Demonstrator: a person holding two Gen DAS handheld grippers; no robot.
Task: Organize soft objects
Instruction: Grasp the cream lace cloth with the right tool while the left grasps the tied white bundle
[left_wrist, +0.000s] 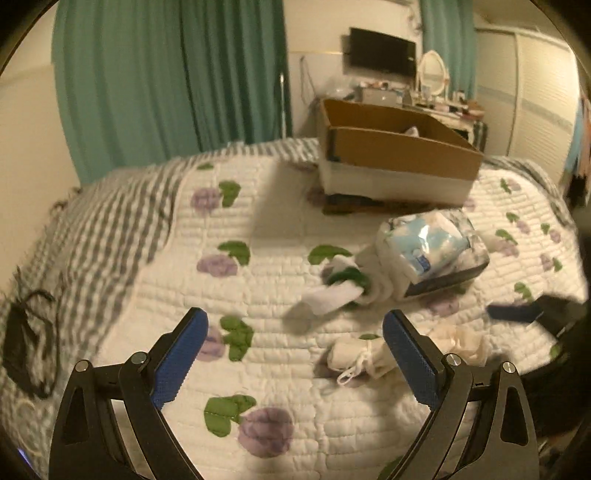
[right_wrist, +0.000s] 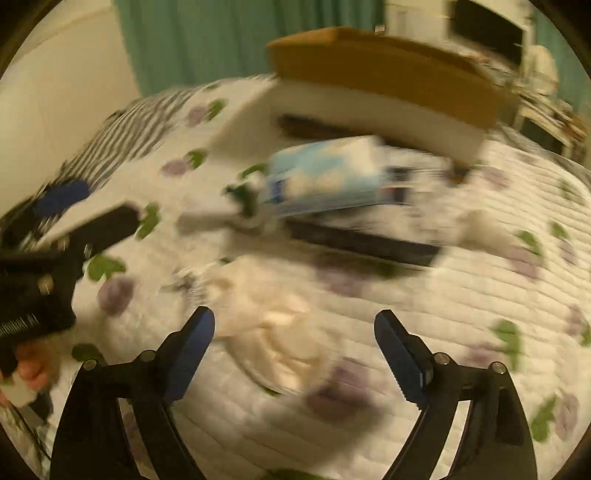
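On the quilted bed, a plastic pack of white and blue cloths (left_wrist: 432, 251) lies in front of an open cardboard box (left_wrist: 391, 155). A white and green sock (left_wrist: 340, 288) lies at the pack's left. A rolled white cloth tied with string (left_wrist: 360, 356) lies just inside my left gripper's right finger. My left gripper (left_wrist: 295, 325) is open and empty above the quilt. My right gripper (right_wrist: 294, 330) is open and empty over a crumpled cream cloth (right_wrist: 273, 321); that view is blurred. The pack (right_wrist: 325, 181) and the box (right_wrist: 384, 74) show beyond it.
A striped grey blanket (left_wrist: 110, 229) covers the bed's left side, with a black cord (left_wrist: 29, 343) on it. Teal curtains (left_wrist: 166, 74) hang behind. A cluttered dresser (left_wrist: 436, 99) stands past the box. The left gripper (right_wrist: 88, 229) shows in the right wrist view.
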